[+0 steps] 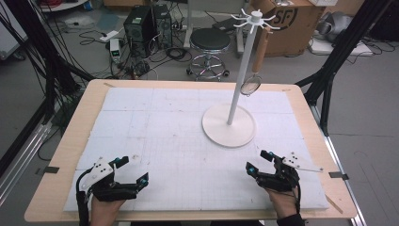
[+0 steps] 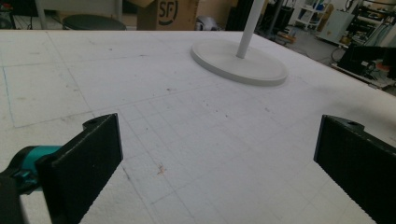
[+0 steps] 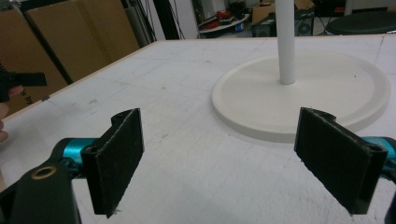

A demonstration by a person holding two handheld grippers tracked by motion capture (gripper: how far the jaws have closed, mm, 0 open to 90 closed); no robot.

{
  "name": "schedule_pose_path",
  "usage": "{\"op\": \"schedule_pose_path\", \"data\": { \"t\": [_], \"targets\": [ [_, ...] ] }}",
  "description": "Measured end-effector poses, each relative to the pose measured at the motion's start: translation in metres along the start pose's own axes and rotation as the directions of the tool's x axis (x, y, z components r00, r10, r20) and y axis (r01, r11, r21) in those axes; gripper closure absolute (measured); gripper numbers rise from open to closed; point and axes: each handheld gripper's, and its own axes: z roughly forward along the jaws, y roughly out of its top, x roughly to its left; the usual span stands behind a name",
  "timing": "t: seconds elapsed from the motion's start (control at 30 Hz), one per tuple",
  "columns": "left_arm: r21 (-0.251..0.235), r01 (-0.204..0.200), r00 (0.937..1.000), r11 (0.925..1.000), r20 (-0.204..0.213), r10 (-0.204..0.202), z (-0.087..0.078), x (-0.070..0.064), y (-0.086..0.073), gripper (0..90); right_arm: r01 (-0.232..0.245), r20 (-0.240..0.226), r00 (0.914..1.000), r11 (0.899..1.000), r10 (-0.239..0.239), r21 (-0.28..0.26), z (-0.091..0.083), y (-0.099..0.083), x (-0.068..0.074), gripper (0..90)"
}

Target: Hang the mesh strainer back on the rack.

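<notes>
Both claws rest spread wide and empty: left claw [image 1: 132,170] at seven o'clock, right claw [image 1: 259,161] at five. White stand [image 1: 229,125] sits near the right claw, toward twelve, strainer [image 1: 251,85] hanging above the tabletop [image 1: 66,141].

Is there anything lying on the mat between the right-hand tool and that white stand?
No. In the right gripper view, bare white mat runs from the open right tool to the stand's round base; the high view agrees.

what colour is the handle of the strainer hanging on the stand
Light brown, like wood; the strainer handle shows best in the high view.
</notes>
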Motion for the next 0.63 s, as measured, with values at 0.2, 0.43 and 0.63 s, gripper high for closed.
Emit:
{"op": "schedule_pose_path", "data": {
  "t": [0.2, 0.43, 0.63],
  "targets": [
    [0.001, -0.004, 1.0, 1.0, 0.009, 0.004, 0.0026, -0.0005, 0.0007, 1.7, 0.011, 0.014, 0.9998, 1.0, -0.011, 0.002, -0.0016, -0.0013, 0.0005, 15.1],
    [0.005, 0.0, 1.0, 1.0, 0.007, 0.0, 0.0044, 0.0007, 0.0009, 1.7, 0.007, 0.022, 0.9997, 1.0, -0.007, 0.003, -0.0038, -0.0024, -0.0009, 15.1],
    [0.01, -0.005, 1.0, 0.9999, 0.004, 0.005, 0.0046, 0.0002, 0.0007, 1.7, 0.008, 0.015, 0.9999, 1.0, -0.008, -0.001, -0.0034, -0.0019, 0.0002, 15.1]
  ]
}}
